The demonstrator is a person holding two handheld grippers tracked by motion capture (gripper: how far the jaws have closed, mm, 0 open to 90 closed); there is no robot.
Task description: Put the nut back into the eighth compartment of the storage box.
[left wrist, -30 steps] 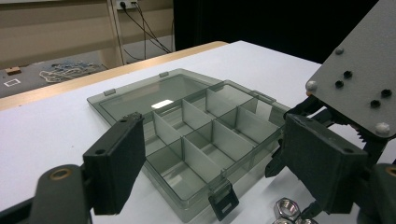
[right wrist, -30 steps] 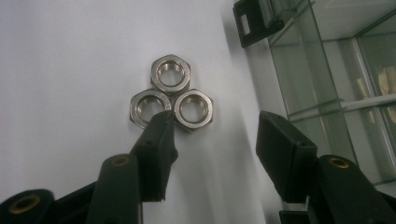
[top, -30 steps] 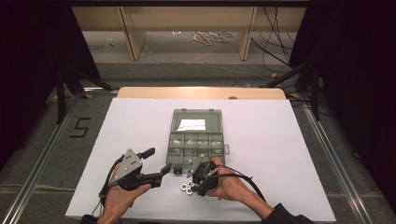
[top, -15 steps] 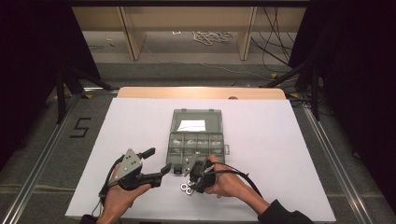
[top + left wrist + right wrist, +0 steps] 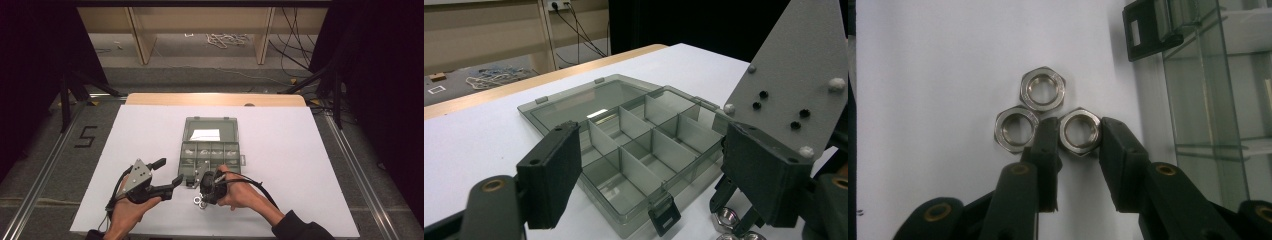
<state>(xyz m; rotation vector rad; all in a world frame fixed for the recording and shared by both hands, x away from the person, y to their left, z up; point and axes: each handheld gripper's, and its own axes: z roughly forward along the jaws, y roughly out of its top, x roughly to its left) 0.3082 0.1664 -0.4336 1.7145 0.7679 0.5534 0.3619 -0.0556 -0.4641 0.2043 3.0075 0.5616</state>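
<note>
While left gripper (image 5: 166,174) gapes idle, right gripper (image 5: 1079,137) clamps nut (image 5: 1079,131) just beside organizer box (image 5: 210,150) latch, two nuts adjacent.

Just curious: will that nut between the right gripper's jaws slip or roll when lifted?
The nut looks like polished metal, so probably stiff and somewhat slippery. Its flat sides suit the right gripper, and lying flat, it seems unlikely to roll.

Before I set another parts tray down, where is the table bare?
Bare: the white table right of the open organizer box, and the stretch to its left, up to the wooden far edge. Crowded: the near strip, where the left gripper, right gripper and three nuts sit.
</note>
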